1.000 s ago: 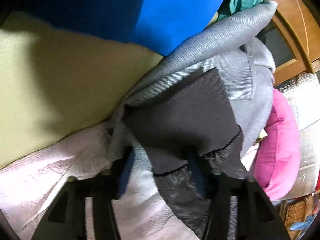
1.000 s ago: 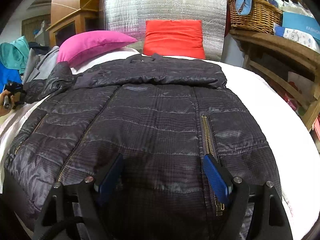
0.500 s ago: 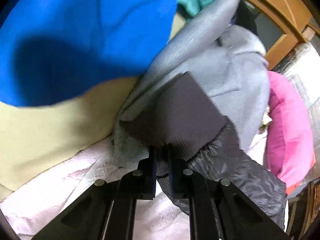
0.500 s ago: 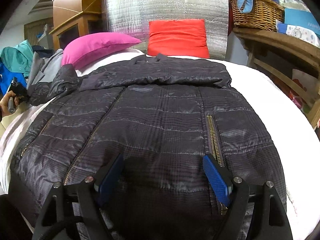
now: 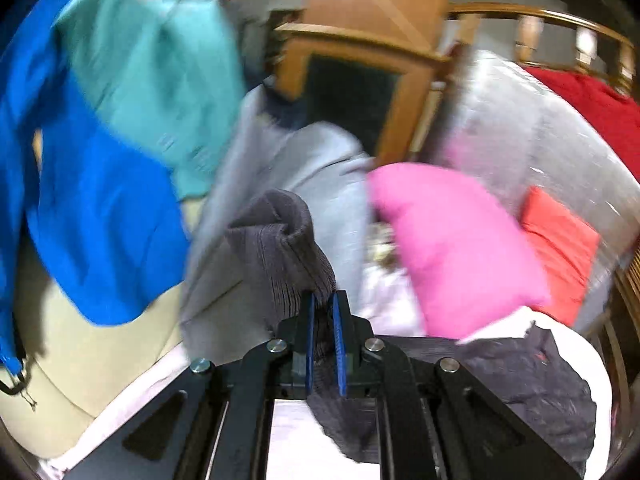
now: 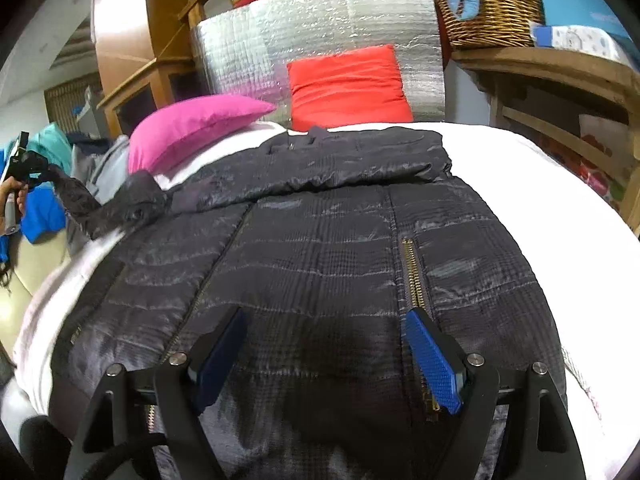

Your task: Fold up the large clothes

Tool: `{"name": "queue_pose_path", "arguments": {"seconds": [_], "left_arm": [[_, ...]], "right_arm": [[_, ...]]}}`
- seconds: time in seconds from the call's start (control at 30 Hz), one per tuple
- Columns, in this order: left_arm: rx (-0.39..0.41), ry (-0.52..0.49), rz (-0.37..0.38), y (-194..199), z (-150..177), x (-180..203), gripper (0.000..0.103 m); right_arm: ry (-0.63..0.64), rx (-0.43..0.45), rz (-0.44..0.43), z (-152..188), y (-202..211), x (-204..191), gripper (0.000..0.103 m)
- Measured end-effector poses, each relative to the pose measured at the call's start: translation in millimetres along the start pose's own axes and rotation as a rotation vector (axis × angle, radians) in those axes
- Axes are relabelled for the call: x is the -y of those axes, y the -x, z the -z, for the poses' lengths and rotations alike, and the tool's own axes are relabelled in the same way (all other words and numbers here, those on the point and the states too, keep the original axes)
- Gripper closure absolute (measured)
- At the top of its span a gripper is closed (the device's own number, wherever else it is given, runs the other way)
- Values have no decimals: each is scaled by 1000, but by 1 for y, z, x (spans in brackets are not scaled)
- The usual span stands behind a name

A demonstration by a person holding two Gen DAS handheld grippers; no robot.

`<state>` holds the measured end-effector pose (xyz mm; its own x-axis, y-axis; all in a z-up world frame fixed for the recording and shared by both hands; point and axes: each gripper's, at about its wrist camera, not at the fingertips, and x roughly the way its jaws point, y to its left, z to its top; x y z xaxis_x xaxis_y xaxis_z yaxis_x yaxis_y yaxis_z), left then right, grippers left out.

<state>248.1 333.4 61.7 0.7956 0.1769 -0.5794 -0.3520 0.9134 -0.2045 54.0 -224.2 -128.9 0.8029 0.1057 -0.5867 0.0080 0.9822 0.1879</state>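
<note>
A dark quilted puffer jacket lies front up on the white bed, its collar toward the pillows. My left gripper is shut on the jacket's grey knit sleeve cuff and holds it lifted off the bed. In the right wrist view the left gripper shows at the far left with the sleeve stretched up to it. My right gripper is open and empty, just over the jacket's lower front near a gold pocket zipper.
A pink pillow and a red pillow lean at the silver headboard. Blue, teal and grey garments pile left of the bed. A wicker basket sits on a wooden shelf at right.
My left gripper closed on the sleeve cuff, then lifted it and swung toward the pillows. My right gripper stayed open over the jacket's lower front.
</note>
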Motion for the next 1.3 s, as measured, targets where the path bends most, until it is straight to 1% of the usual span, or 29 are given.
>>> {"name": "queue_pose_path", "arguments": {"seconds": [0.1,0.2,0.23,0.27,0.33,0.37,0.43,0.53,0.6,0.63,0.73,0.8,0.87,0.9,0.93,1.0,1.1,1.23,1.3], "left_arm": [[38,-92,39,25,-6,50,94],[55,-180,90,41,4,108,94],[58,-216,118,48,10,134,94],[58,-236,136,53,14,149,94],[50,-276,195,61,27,195,95],[45,-285,216,64,31,212,96],[27,-317,270,68,45,256,97],[1,-372,328,71,66,313,97],[-30,-400,367,68,85,349,97],[-64,-409,399,64,97,367,97],[-135,-437,453,56,127,397,95],[-158,-458,471,56,141,405,95],[-188,-478,475,61,154,406,76],[-199,-487,473,62,159,403,55],[-197,-481,475,64,162,394,45],[-168,-436,474,70,174,367,40],[-160,-351,445,66,194,318,39],[-179,-215,377,57,246,239,39],[-190,-178,358,52,265,212,39]], "right_arm": [[-51,8,-22,-1,5,8,19],[-120,15,-57,-3,9,21,19],[-140,21,-67,-4,11,24,19],[-164,27,-76,-4,13,29,19],[-208,37,-91,-5,16,38,19],[-228,40,-99,-5,17,42,19],[-275,42,-116,-5,19,52,19],[-322,55,-129,-5,22,63,19],[-349,63,-137,-6,23,69,19],[-358,63,-141,-6,23,71,19],[-383,57,-152,-5,22,76,19],[-390,54,-157,-6,20,77,19],[-391,48,-162,-5,19,76,19],[-389,46,-162,-6,18,76,19],[-385,42,-160,-6,18,75,19],[-377,39,-154,-5,18,72,19],[-372,30,-149,-5,16,70,19],[-359,-5,-145,-5,9,67,19],[-370,-36,-161,-6,4,67,19]]}}
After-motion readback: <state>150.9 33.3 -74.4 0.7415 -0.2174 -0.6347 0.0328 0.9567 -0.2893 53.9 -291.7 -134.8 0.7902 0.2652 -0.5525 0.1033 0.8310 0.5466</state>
